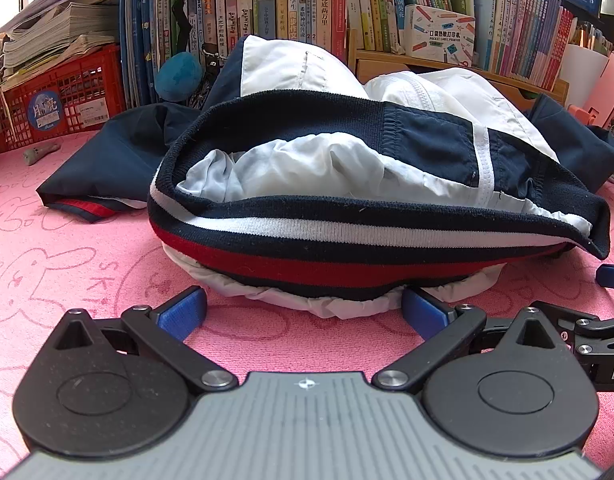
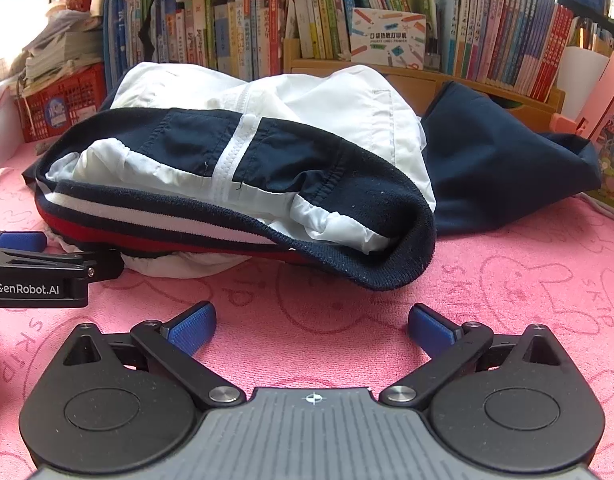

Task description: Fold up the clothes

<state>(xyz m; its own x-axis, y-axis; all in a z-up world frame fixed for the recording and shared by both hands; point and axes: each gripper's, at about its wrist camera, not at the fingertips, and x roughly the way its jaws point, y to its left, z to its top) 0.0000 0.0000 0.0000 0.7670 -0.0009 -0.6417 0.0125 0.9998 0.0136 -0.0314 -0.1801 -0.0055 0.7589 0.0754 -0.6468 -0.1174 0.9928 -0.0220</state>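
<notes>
On the pink mat (image 1: 87, 280), navy-and-white jacket (image 1: 347, 152) sits crumpled in a heap, striped rib hem (image 1: 307, 236) facing both cameras, white lining bulging out of it. One sleeve (image 1: 91, 184) trails off to the left in the left view. Left gripper (image 1: 303, 312) has its blue pads spread wide at the hem's lower edge, nothing pinched. Right gripper (image 2: 311, 324) is equally wide, empty, near the hem's right corner (image 2: 391, 268) but apart from it. My read: step in hand is taking the hem to spread the jacket flat. Grab the hem at two well-separated points, catch rib plus lining together, pull outward evenly. Watch the bookshelf (image 2: 347, 20) clutter behind.
</notes>
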